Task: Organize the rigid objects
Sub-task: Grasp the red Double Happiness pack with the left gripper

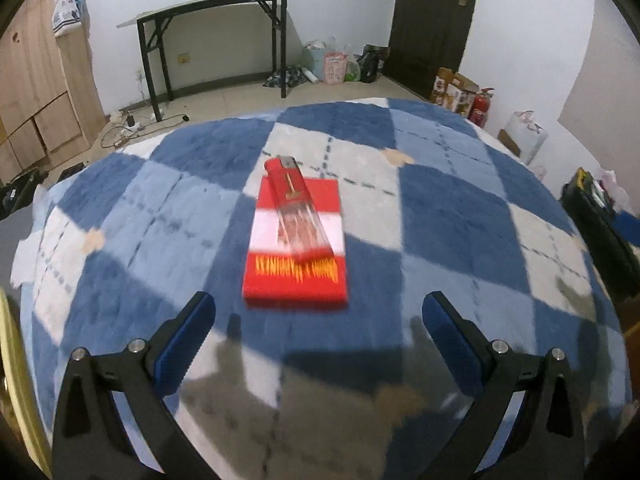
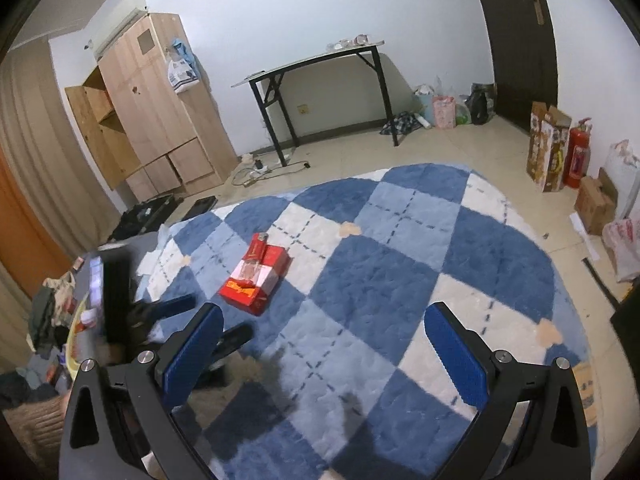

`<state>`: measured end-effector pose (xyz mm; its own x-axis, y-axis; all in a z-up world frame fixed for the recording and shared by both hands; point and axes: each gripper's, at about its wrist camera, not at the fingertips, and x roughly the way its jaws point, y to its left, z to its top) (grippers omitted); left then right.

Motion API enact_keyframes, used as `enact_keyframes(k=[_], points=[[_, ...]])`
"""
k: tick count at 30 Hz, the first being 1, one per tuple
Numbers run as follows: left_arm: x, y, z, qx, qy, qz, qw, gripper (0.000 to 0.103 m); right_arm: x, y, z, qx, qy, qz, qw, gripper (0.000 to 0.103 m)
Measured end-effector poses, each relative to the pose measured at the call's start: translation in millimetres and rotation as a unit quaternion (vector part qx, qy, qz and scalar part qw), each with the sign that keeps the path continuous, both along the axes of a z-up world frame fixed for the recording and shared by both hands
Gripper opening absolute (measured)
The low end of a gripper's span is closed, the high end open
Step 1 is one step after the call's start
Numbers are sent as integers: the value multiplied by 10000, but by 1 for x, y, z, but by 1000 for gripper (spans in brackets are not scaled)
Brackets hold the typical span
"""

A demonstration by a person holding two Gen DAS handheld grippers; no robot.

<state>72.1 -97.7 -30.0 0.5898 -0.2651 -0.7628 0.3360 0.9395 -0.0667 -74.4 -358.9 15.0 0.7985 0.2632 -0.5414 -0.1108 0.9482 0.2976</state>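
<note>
A red and white flat box (image 1: 296,276) lies on the blue checked blanket (image 1: 440,208). On top of the box rests a red lighter (image 1: 290,196) with a clear lower half, its metal head pointing away from me. My left gripper (image 1: 320,312) is open, just short of the box's near edge, with nothing between its fingers. In the right wrist view the same box (image 2: 262,280) and lighter (image 2: 254,258) sit further off to the left. My right gripper (image 2: 324,322) is open and empty. The left gripper (image 2: 216,322) shows at the left, near the box.
A black folding table (image 2: 320,68) stands against the far wall. A wooden wardrobe (image 2: 156,112) is on the left, a dark door (image 2: 516,32) on the right. Bags, cartons and a red fire extinguisher (image 2: 576,152) line the floor. Clutter lies beside the blanket's left edge.
</note>
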Motion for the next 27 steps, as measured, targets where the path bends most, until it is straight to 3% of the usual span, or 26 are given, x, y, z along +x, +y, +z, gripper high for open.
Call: enact_keyframes(k=[4,6,8,10,17,21,24,27], points=[[18,-1,-7,-155,32,8,9999,101,6,8,-5,-161,55,165,9997,103],[20,1,-8,-250,-19,36,9997,89,9,9,-7,-157,71,195,9997,103],[22,0,-8,-195,-16,55,9998,66,11,10,-9,-142,95,234,9996,103],[21,-1,-8,-55,5,66,10000,58,11,11,-8,-187,85,227,9995,103],[-6,7,20,-15,29,-450,9990,58,6,4,-5,-86,54,80,9999,103],[-13,8,28,289,325,-733,9964,57,3,-3,-4,139,105,-57,9998,103],[-24,15,46,76,125,-700,9974,57,1,-3,-1,102,70,-107,9999,103],[-38,27,46,282,13,-766,9967,57,0,-2,-5,-1,75,-105,9999,103]])
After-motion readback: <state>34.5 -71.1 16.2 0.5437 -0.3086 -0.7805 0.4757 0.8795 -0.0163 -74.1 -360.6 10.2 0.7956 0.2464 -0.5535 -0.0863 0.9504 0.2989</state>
